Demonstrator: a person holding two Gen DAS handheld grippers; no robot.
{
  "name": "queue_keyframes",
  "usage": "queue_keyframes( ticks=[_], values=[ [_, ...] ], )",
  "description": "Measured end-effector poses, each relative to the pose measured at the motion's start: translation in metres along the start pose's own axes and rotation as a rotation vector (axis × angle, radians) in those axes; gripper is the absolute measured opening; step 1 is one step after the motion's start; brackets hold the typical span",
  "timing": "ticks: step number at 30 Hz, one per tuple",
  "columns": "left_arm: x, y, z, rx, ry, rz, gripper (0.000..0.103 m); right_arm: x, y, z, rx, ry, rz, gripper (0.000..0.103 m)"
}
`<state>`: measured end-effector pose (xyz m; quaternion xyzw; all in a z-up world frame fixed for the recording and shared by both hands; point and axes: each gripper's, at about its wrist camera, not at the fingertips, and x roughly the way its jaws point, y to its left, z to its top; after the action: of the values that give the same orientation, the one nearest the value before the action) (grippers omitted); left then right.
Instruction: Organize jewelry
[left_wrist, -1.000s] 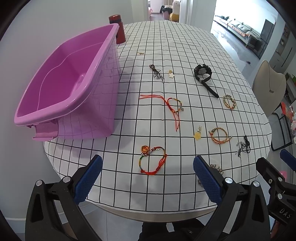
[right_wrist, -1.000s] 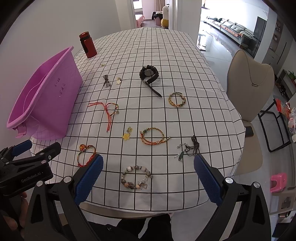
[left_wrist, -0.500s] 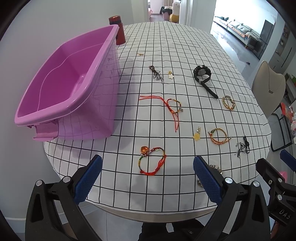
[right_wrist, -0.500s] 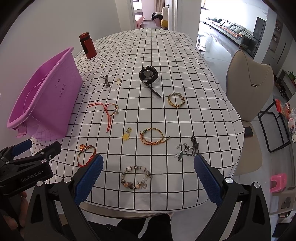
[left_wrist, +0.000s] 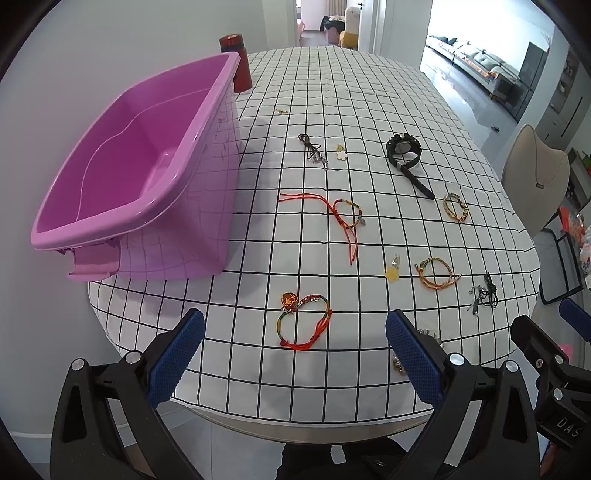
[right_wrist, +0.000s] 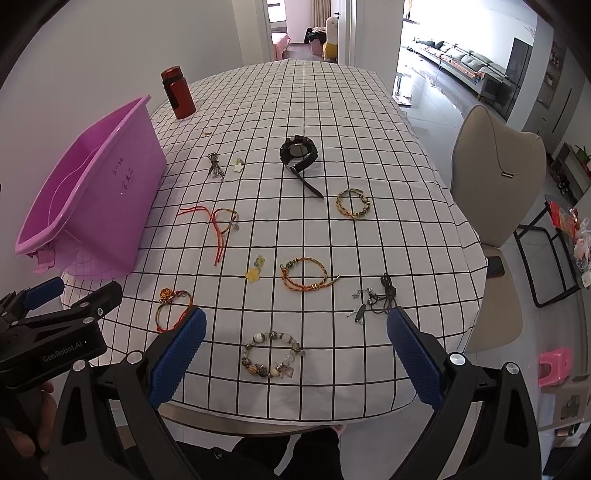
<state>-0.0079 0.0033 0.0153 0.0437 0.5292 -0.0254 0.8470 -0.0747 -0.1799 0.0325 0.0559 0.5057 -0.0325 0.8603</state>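
Several pieces of jewelry lie on a checked tablecloth (left_wrist: 332, 92). A red-green cord bracelet (left_wrist: 303, 320) lies just ahead of my left gripper (left_wrist: 293, 360), which is open and empty. A beaded bracelet (right_wrist: 272, 355) lies between the fingers of my right gripper (right_wrist: 293, 360), also open and empty. Further off lie a black watch (right_wrist: 299, 152), a red string bracelet (right_wrist: 218, 221), braided bracelets (right_wrist: 304, 275) (right_wrist: 352, 204), a yellow charm (right_wrist: 253, 274), a white flower charm (right_wrist: 238, 166) and dark cord necklaces (right_wrist: 380, 297) (right_wrist: 215, 168). An empty pink bin (left_wrist: 136, 173) stands at the left.
A red bottle (right_wrist: 178, 92) stands behind the bin. A beige chair (right_wrist: 495, 192) stands at the table's right side. The table's near edge (right_wrist: 295, 424) runs just under both grippers. The left gripper (right_wrist: 55, 321) shows at the lower left of the right wrist view.
Both views have shifted very slightly, the table appearing a touch farther. Both grippers stay open and nothing on the table has moved.
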Motion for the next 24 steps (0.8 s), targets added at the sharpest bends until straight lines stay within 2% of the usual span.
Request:
queue_keyframes(
  ticks=[24],
  values=[
    [0.0009, 0.0007, -0.0030, -0.003, -0.001, 0.000, 0.097, 0.0037, 0.0038, -0.0027, -0.003, 0.007, 0.012, 0.094]
  ],
)
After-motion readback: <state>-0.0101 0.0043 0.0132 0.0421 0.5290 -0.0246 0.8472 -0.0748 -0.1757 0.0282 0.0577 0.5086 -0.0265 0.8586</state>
